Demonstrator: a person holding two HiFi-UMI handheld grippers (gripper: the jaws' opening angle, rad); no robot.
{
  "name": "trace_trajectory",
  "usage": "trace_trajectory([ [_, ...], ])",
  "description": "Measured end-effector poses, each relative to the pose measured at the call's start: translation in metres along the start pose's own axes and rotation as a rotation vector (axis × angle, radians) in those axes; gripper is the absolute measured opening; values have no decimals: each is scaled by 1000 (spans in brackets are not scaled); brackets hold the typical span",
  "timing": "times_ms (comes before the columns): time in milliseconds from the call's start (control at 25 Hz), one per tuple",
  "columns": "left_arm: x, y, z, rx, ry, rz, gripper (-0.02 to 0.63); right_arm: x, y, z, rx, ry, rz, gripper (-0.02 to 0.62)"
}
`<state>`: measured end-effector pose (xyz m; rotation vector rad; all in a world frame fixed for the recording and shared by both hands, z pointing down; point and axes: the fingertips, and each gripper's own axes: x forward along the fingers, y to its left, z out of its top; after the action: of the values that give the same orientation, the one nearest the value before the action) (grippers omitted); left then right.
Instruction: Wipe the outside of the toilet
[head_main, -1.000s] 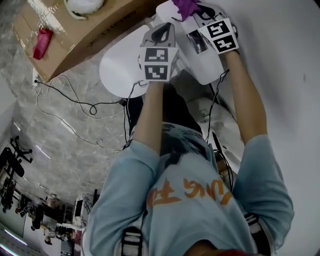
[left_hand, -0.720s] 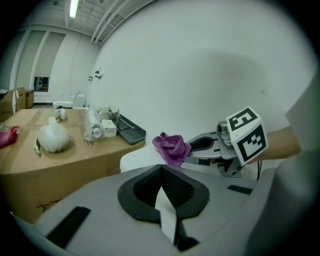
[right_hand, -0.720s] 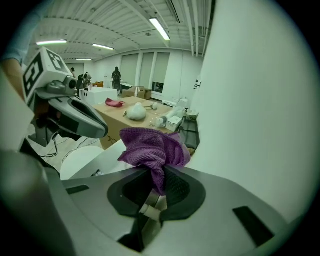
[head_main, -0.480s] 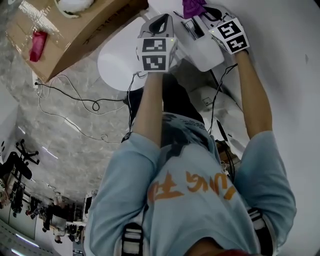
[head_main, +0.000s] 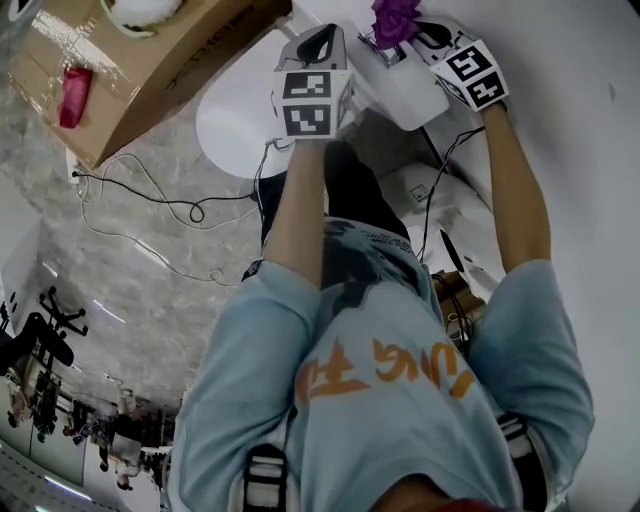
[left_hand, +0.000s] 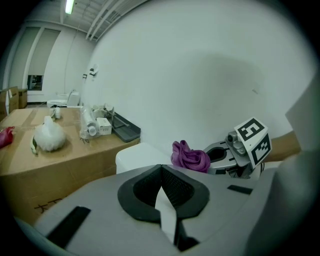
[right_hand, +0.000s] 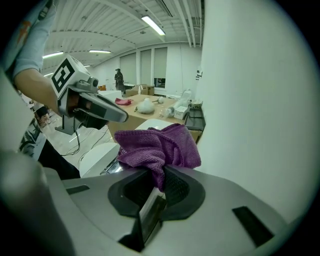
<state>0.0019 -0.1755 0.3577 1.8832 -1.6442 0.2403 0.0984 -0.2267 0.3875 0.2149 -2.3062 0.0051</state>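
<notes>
The white toilet shows at the top of the head view, with its oval lid (head_main: 235, 120) down and its tank (head_main: 405, 90) against the wall. My right gripper (head_main: 412, 36) is shut on a crumpled purple cloth (head_main: 395, 16) over the far end of the tank top. In the right gripper view the cloth (right_hand: 159, 144) bulges out of the shut right gripper (right_hand: 159, 176). My left gripper (head_main: 320, 42) hovers beside it over the tank's left side. Its jaws (left_hand: 161, 172) are shut with nothing between them. From there I see the cloth (left_hand: 190, 156) and the tank (left_hand: 137, 156).
A big cardboard box (head_main: 140, 70) stands left of the toilet, with a red thing (head_main: 70, 95) and a white bundle (head_main: 140, 12) on it. Black cables (head_main: 170, 210) trail over the marble floor. The white wall (head_main: 580, 150) runs close along the right.
Both grippers have moved further away toward the far end of the tank. The purple cloth went with the right gripper, which also shifted right.
</notes>
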Motion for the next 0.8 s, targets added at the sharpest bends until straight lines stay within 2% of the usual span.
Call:
trace_trajectory([
  [800, -11, -44, -28, 55, 62, -94, 25, -64, 36, -76, 199, 10, -148, 54],
])
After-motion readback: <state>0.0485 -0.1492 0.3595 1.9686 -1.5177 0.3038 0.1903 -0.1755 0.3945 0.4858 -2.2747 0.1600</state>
